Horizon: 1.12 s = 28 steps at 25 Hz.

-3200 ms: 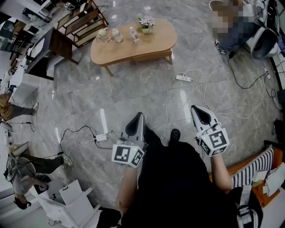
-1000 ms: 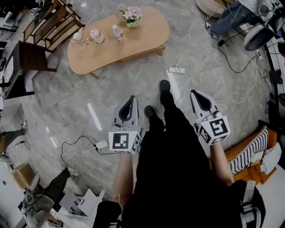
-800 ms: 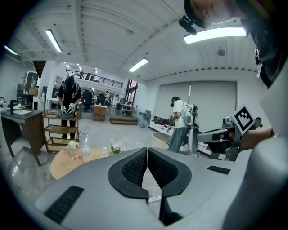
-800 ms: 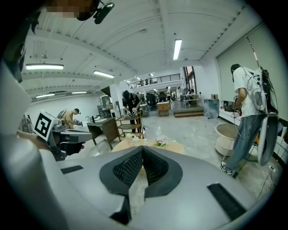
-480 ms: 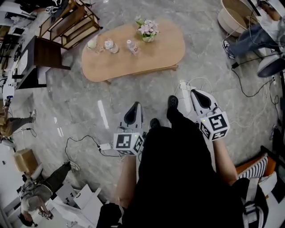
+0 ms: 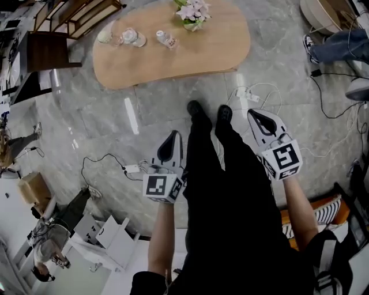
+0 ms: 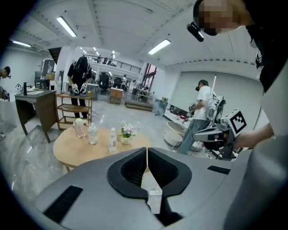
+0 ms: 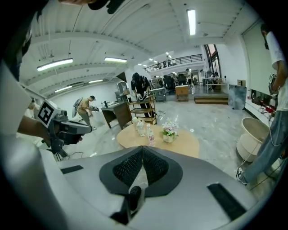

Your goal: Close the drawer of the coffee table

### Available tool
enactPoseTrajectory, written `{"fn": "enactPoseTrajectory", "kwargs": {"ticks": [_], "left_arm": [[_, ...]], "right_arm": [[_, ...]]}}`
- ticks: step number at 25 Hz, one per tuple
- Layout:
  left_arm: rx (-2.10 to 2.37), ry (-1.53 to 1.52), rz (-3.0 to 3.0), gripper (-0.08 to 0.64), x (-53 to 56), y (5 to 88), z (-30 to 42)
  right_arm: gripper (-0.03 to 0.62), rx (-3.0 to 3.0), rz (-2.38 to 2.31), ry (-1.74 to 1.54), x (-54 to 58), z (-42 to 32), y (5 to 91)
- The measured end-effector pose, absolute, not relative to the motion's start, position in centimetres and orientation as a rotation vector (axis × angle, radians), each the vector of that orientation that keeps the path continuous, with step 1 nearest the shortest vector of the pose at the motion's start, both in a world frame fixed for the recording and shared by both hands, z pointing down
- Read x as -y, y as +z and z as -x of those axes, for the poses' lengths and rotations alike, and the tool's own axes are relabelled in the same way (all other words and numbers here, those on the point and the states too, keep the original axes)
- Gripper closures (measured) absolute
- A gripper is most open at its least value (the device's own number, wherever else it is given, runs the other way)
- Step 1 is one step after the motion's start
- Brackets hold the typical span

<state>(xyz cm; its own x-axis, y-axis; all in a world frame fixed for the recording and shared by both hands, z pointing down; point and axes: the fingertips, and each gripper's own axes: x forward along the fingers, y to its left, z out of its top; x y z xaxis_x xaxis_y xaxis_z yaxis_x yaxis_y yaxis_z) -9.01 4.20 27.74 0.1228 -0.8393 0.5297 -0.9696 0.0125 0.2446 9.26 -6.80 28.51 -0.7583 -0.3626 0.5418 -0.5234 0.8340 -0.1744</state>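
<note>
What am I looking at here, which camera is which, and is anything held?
No robot: a person holds a two-jaw gripper in each hand. The top-down picture comes from a camera on the person's head; the other two come from cameras riding on the grippers, looking along their jaws. The left gripper and right gripper are both shut and empty. Ahead stands a wooden coffee table bearing a flower pot, a plastic bottle and two glass containers. Its drawer cannot be made out here.
</note>
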Motion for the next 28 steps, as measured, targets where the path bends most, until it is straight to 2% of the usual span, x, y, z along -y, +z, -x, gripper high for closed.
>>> {"fn": "enactPoseTrajectory", "kwargs": {"ticks": [8, 20, 23, 25, 26, 28], "left_arm": [[1.579, 0.443, -1.928, 0.545, 1.2, 41.2, 11.3], [1.449, 0.614, -1.882, 0.543, 3.8, 63.0, 17.2], [1.417, 0.659, -1.861, 0.498, 4.0, 67.1, 18.9], [1.407, 0.678, -1.845, 0.471, 4.3, 69.3, 20.2], [1.4, 0.69, -1.84, 0.457, 4.4, 70.4, 20.9], [1.385, 0.715, -1.834, 0.423, 4.8, 72.6, 22.3]], "right_arm": [[0.58, 2.456, -0.652, 0.37, 11.7, -7.2, 37.8], [0.578, 2.225, -0.604, 0.242, 16.0, -5.6, 57.9], [0.577, 2.184, -0.602, 0.243, 16.1, -5.2, 61.6], [0.547, 2.16, -0.576, 0.241, 16.2, -4.8, 63.8], [0.484, 2.144, -0.559, 0.241, 16.2, -4.6, 64.8], [0.428, 2.111, -0.532, 0.225, 16.5, -4.1, 66.8]]}}
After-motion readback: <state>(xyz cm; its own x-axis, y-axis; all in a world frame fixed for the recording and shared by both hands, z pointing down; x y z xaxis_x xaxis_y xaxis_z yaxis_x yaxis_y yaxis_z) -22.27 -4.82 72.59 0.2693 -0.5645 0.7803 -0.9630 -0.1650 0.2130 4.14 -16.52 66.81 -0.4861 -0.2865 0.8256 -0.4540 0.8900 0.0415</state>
